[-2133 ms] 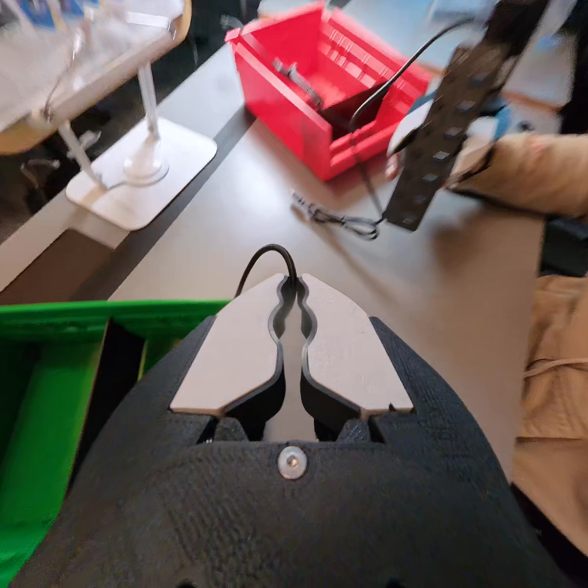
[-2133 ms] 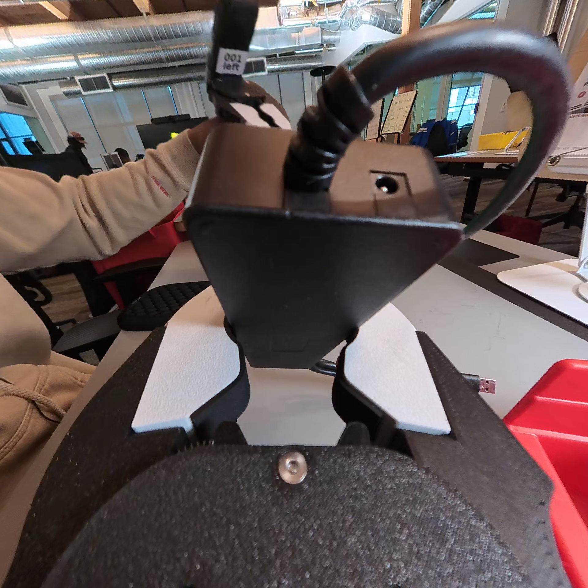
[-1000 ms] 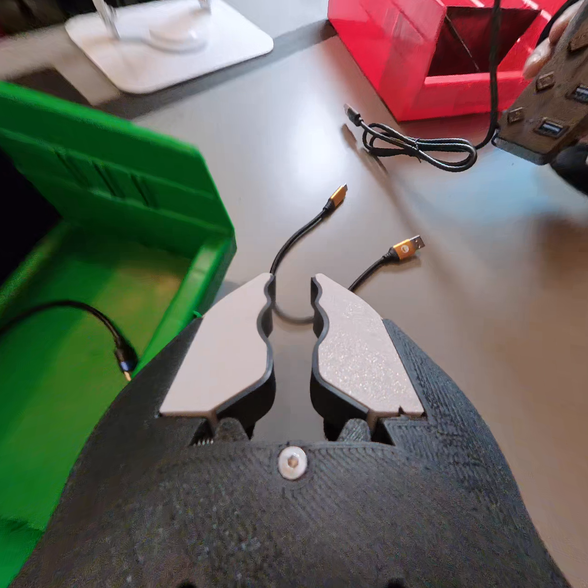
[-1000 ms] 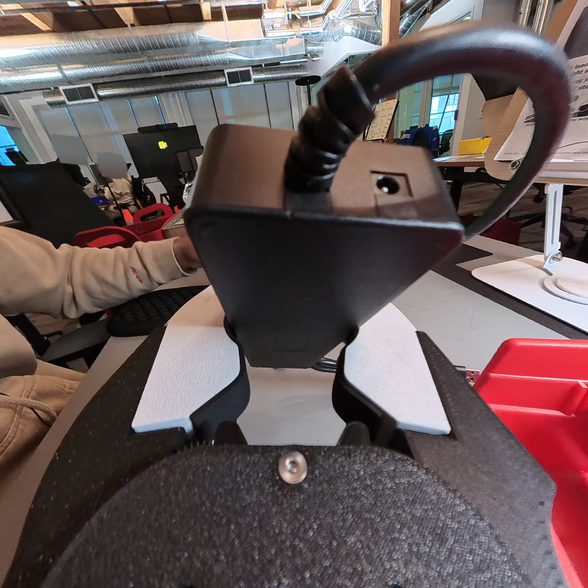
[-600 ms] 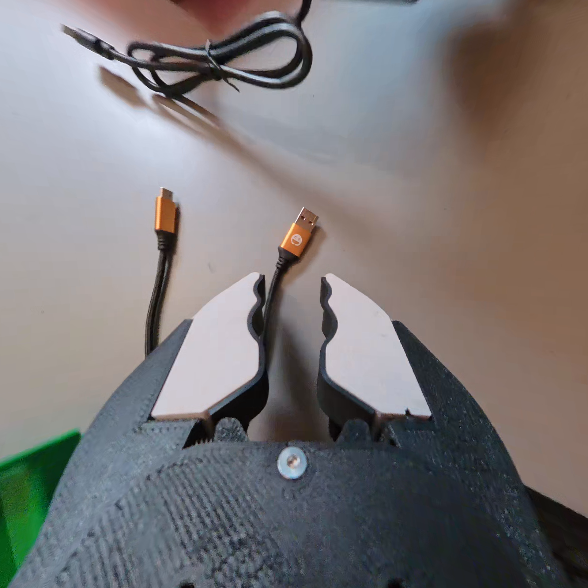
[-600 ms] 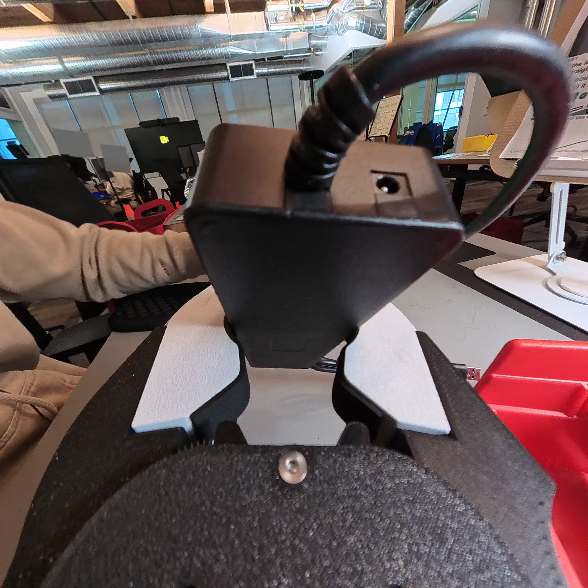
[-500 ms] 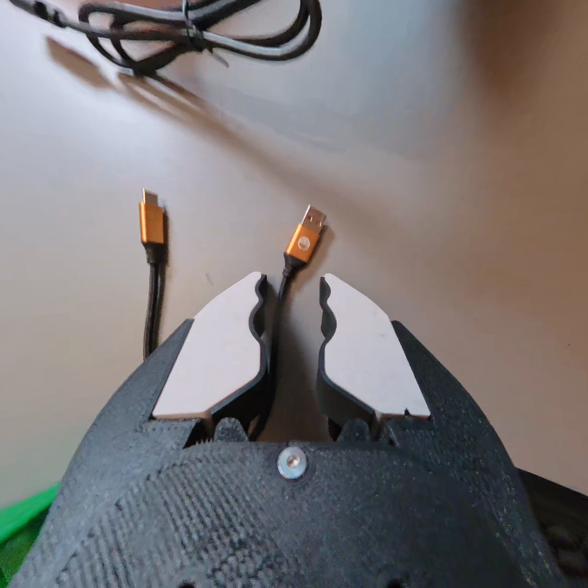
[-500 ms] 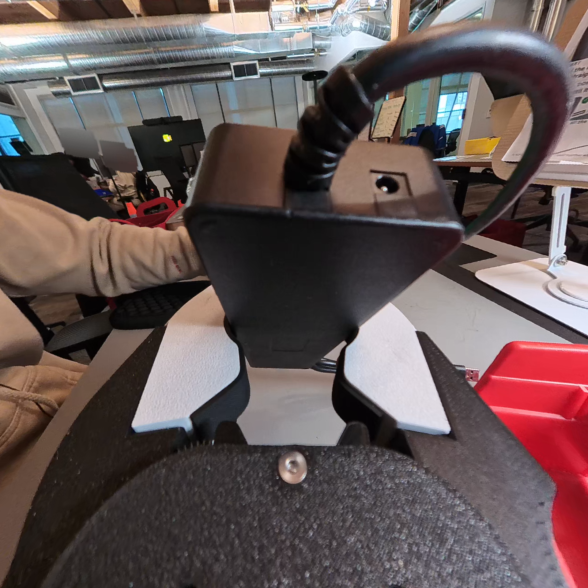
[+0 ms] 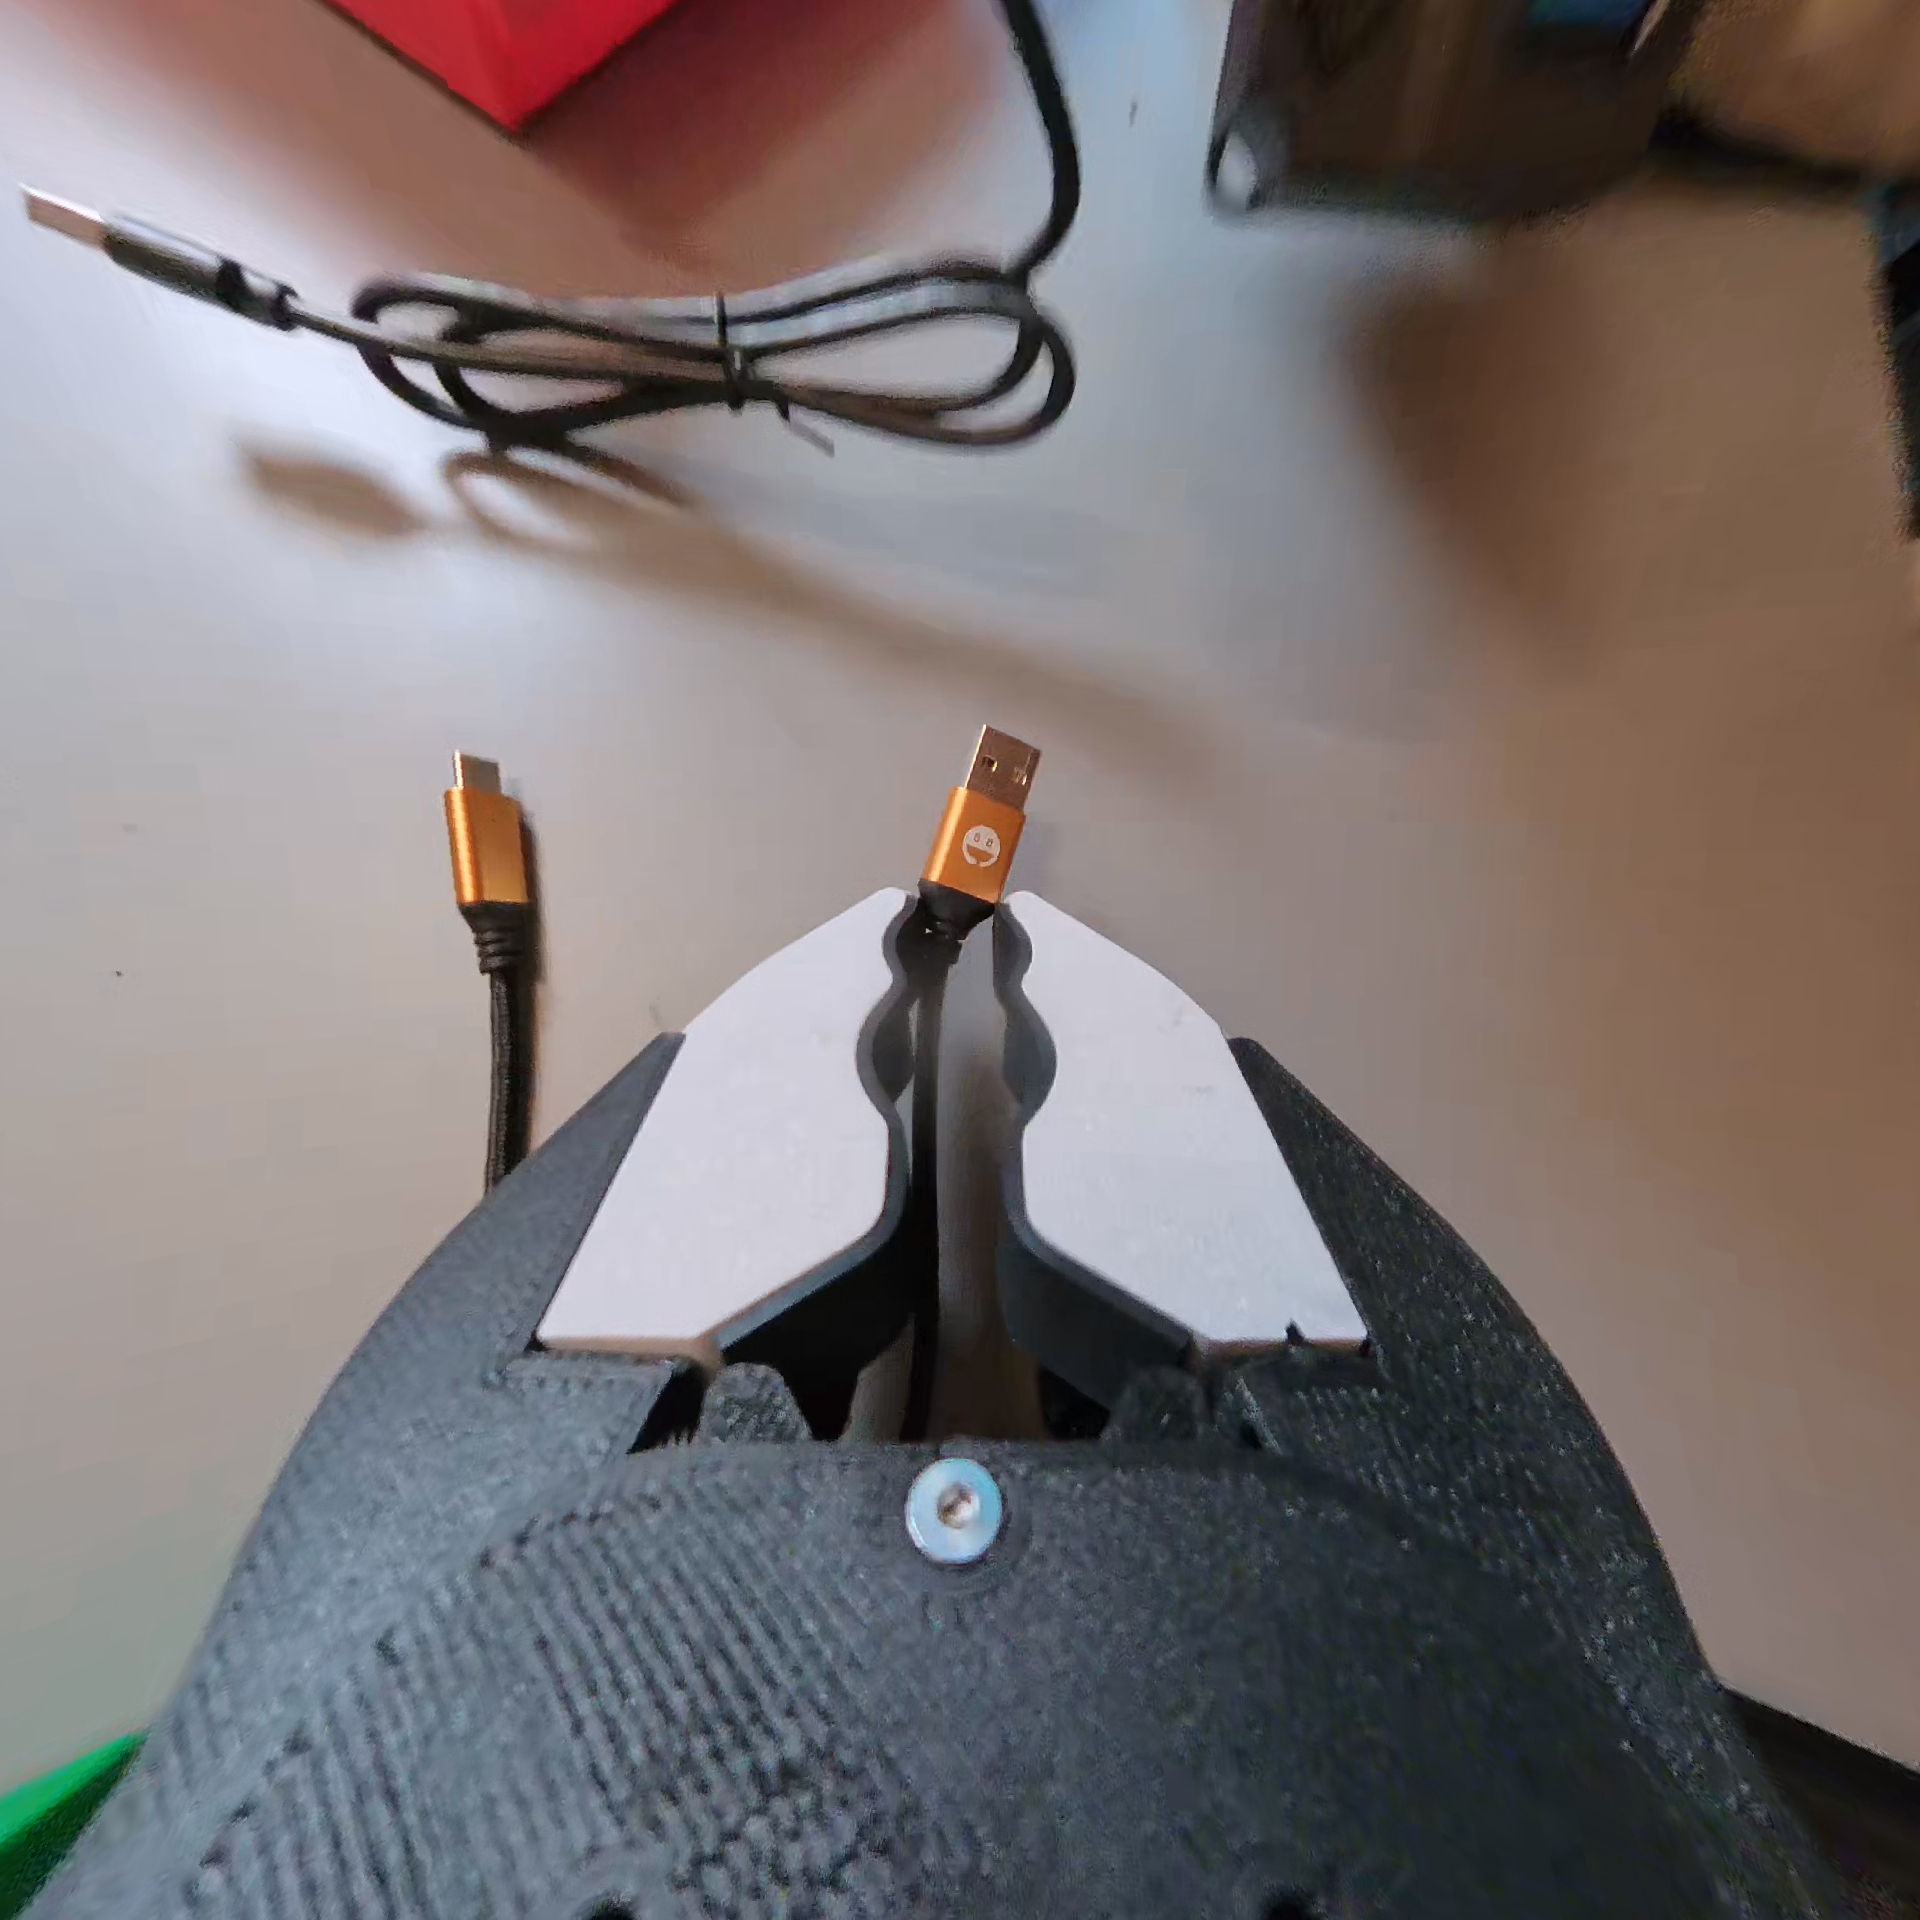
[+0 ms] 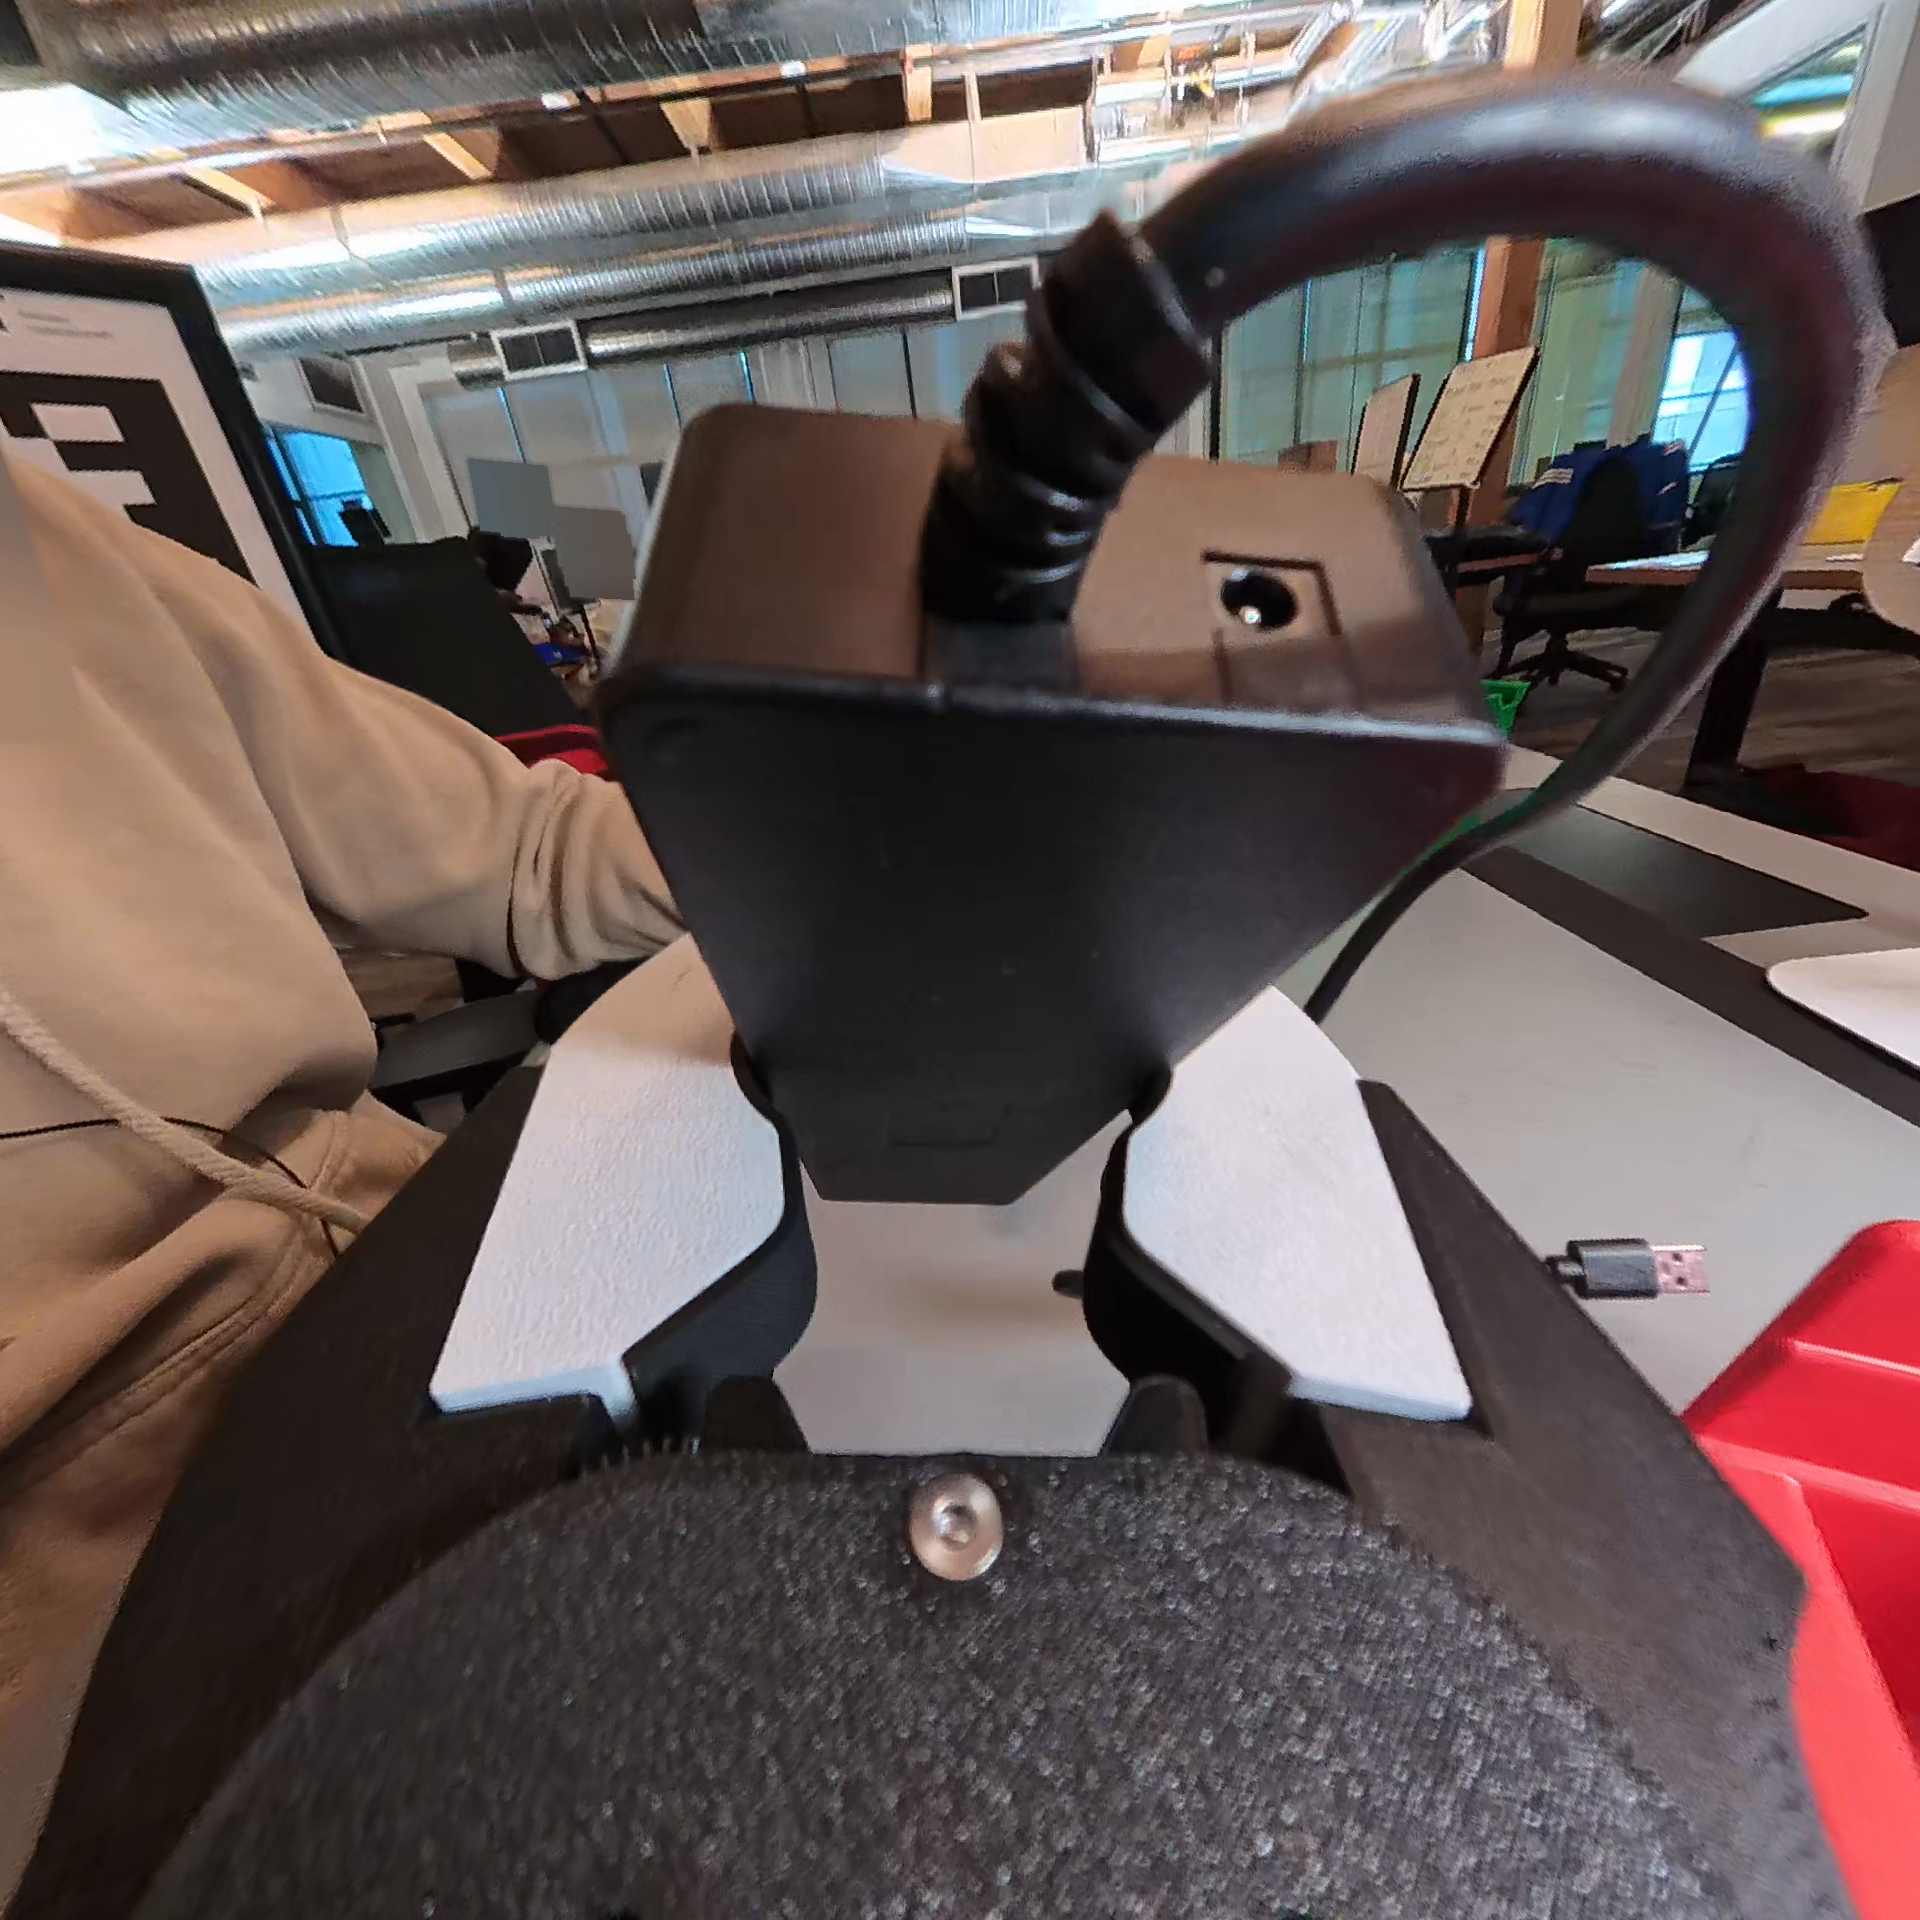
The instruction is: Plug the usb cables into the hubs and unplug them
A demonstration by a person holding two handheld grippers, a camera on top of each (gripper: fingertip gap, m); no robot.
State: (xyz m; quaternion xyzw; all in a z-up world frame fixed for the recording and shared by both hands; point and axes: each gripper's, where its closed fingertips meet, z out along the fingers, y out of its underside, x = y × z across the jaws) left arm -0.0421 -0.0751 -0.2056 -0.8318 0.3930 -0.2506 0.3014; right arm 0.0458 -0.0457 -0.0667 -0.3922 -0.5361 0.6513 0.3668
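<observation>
My left gripper (image 9: 951, 920) is shut on a black braided cable just behind its orange USB-A plug (image 9: 977, 831), which sticks out past the fingertips over the grey table. The cable's other end, an orange USB-C plug (image 9: 483, 852), lies on the table to the left. My right gripper (image 10: 951, 1101) is shut on the narrow end of a black USB hub (image 10: 1039, 831), held upright with its thick black cord (image 10: 1558, 197) looping over to the right. The hub shows blurred at the top right of the left wrist view (image 9: 1455, 104).
A tied black cable bundle (image 9: 727, 364) lies beyond the orange plugs; its grey plug (image 10: 1642, 1270) shows beside the red bin (image 10: 1849, 1455). A green bin corner (image 9: 52, 1808) is at my lower left. A person's beige sleeve (image 10: 260, 779) is on the left, a white stand base (image 10: 1849, 997) on the right.
My left gripper let go of the cable, came down over the orange USB-A end with its jaws apart, then shut on the cable just behind the plug. The right gripper kept its hold on the hub.
</observation>
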